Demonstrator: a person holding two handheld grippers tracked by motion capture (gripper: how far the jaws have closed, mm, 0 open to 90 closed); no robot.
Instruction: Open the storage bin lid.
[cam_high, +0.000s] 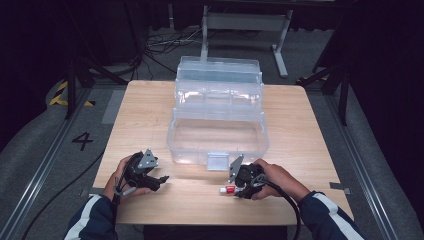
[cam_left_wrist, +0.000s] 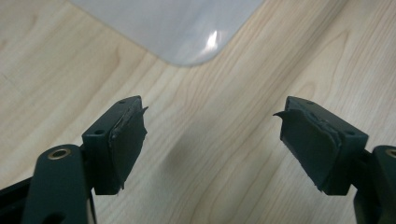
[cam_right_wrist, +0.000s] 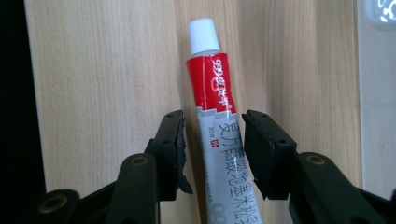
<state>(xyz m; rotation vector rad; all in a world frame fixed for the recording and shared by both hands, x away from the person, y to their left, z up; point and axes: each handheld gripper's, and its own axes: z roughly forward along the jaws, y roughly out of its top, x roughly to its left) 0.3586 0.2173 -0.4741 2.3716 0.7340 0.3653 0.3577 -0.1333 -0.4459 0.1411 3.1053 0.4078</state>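
Observation:
A glue tube (cam_right_wrist: 210, 84) with a white cap, a red band and a grey body lies on the wooden table (cam_high: 200, 200), cap pointing away from my right gripper (cam_right_wrist: 212, 135). The right jaws stand around the grey body; the right pad (cam_right_wrist: 261, 149) is at the tube's edge and a thin gap shows at the left pad. From above, the tube (cam_high: 229, 190) pokes out left of the right gripper (cam_high: 239, 189), near the table's front. My left gripper (cam_high: 162, 179) hovers low over bare wood, open wide with nothing between its jaws (cam_left_wrist: 212, 126).
A clear plastic tiered box (cam_high: 217, 150) stands open in the middle of the table, its front latch (cam_high: 216, 161) just behind the right gripper. One rounded corner of the box (cam_left_wrist: 187, 28) lies ahead of the left jaws. Bare wood runs along the front edge between both hands.

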